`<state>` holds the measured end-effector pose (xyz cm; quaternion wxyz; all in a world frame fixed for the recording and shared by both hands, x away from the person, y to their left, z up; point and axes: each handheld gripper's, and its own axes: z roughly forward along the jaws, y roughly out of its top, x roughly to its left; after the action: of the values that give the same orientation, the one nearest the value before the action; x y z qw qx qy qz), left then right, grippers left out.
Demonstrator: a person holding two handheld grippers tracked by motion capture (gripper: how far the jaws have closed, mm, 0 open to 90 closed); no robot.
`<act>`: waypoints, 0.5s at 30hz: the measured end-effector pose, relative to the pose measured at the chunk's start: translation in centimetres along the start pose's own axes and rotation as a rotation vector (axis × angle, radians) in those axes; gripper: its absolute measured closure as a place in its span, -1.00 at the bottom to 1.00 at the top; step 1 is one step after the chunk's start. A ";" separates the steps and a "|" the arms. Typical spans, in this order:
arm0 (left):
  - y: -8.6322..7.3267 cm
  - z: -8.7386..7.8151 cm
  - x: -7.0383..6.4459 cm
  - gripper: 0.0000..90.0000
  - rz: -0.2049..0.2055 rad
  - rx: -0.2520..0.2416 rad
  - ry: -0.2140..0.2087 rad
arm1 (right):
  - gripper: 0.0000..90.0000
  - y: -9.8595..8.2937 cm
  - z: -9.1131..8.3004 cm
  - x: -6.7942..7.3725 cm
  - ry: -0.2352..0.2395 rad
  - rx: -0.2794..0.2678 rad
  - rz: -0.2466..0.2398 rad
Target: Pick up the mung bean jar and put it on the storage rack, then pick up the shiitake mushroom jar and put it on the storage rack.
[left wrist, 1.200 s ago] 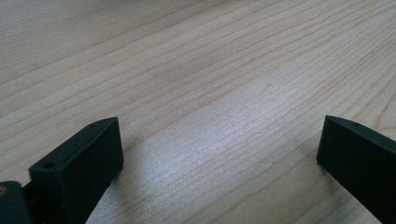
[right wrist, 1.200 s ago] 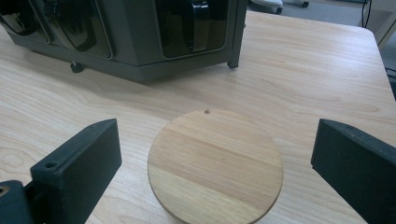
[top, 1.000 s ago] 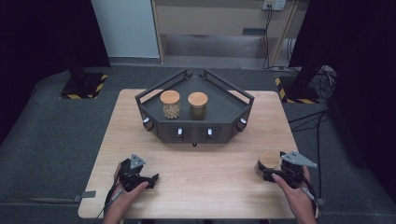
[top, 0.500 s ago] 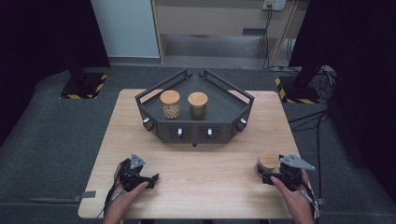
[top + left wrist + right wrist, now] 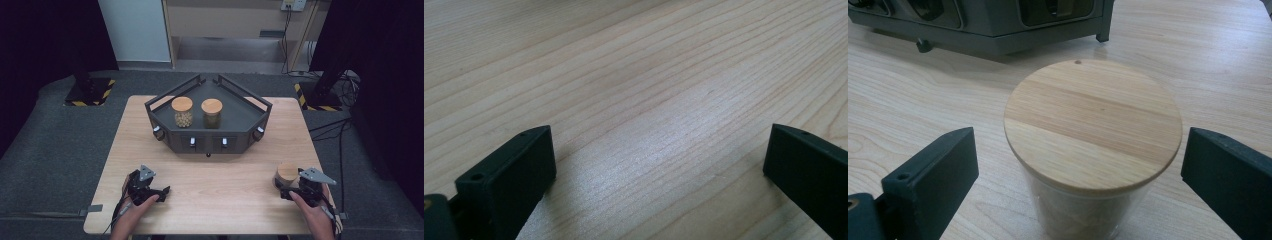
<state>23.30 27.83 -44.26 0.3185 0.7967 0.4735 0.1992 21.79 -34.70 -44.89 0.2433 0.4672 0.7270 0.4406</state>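
The right gripper (image 5: 292, 192) is closing in on a glass jar with a wooden lid (image 5: 287, 174) that is standing on the bench (image 5: 215, 175) at the lower right of the high view, well apart from the dark angular tray (image 5: 235, 135) in the middle of the frame. In the right gripper view its jaws are standing spread wide, one at each lower corner, with the jar (image 5: 1093, 145) sitting upright between them and touching neither; the lid is lying flat and seated on the glass. So the step in hand is judged to be the approach for a grasp, not yet the grasp itself. The left gripper (image 5: 150, 189) is resting low at the lower left of the high view, its jaws spread over bare wood. Two more lidded jars (image 5: 182, 111) (image 5: 212, 113) are standing side by side inside the tray, which suggests that this third one is heading there. The next move is calling for the jaws to drop below the overhanging lid, centre on the glass wall and squeeze evenly, since a pinch on the lid alone would likely lift it off.
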 end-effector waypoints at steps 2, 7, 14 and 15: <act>0.0 0.0 0.0 -1.00 0.000 0.000 0.000 | -0.96 -0.1 0.1 0.0 0.000 0.001 0.003; 0.0 0.0 0.0 -1.00 0.000 0.000 0.000 | -0.96 -0.5 0.4 -0.1 0.000 0.007 0.008; 0.0 0.0 0.0 -1.00 0.000 0.000 0.000 | -0.96 -0.7 0.6 -0.2 -0.002 0.011 0.015; 0.0 0.0 0.0 -1.00 0.000 0.000 0.000 | -0.96 -0.7 0.6 -0.2 -0.002 0.011 0.015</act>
<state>23.30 27.83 -44.26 0.3185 0.7967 0.4735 0.1992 22.01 -34.71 -45.81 0.2382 0.4745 0.7254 0.4380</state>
